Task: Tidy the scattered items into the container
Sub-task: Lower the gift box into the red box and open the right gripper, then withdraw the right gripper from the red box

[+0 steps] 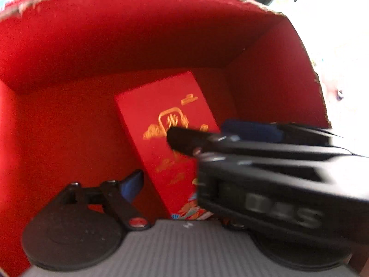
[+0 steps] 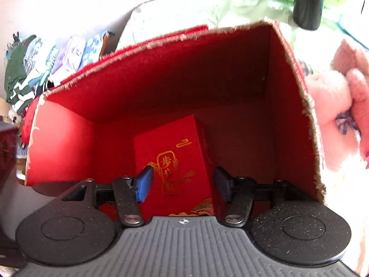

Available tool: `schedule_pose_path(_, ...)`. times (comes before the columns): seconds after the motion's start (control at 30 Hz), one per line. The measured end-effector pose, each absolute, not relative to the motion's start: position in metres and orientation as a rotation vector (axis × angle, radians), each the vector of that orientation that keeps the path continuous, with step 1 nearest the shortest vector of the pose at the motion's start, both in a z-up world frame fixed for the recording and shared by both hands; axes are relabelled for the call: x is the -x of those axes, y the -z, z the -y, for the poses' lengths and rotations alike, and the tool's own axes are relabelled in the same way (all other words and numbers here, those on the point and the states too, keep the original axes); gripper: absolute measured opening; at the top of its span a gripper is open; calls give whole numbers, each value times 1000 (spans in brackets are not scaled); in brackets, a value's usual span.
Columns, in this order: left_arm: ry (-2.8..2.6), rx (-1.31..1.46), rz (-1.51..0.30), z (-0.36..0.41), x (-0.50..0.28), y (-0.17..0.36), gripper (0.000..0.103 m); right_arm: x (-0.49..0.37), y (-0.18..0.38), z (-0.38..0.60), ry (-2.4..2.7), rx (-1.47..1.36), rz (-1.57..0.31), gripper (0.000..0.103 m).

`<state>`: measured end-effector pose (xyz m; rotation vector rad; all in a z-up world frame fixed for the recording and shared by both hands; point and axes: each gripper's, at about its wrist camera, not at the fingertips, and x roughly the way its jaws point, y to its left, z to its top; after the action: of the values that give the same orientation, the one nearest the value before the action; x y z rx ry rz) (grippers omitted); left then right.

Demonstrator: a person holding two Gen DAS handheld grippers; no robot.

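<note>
A large red cardboard container (image 1: 69, 53) fills the left wrist view and also shows in the right wrist view (image 2: 175, 80). Inside it is a small red box with gold print (image 1: 161, 115), seen in the right wrist view too (image 2: 175, 157). My right gripper (image 2: 183, 182) reaches into the container, its blue pads (image 2: 145, 184) on either side of the box; contact is unclear. It crosses the left wrist view (image 1: 265, 157) from the right. Of my left gripper only the left finger (image 1: 132, 184) shows; the other is hidden.
A pink plush toy (image 2: 341, 106) lies right of the container. Folded clothes and printed packets (image 2: 46, 62) are stacked at the back left. A dark cylinder (image 2: 307, 2) stands behind the container on pale green fabric.
</note>
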<state>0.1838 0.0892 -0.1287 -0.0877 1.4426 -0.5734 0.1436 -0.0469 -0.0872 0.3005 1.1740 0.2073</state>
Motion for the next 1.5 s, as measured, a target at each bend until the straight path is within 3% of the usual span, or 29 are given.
schedule_pose_path(0.37, 575, 193, -1456, -99, -181, 120, 79, -101, 30, 92, -219, -389, -826, 66)
schedule_pose_path(0.6, 519, 130, -1441, -91, -190, 114, 77, -93, 22, 123, -185, -515, -732, 56)
schedule_pose_path(0.8, 512, 144, -1472, -79, -208, 122, 76, -87, 24, 127, -183, -508, -716, 50)
schedule_pose_path(1.5, 595, 71, -1491, -28, -196, 126, 77, -76, 30, 154, -172, -527, -691, 49)
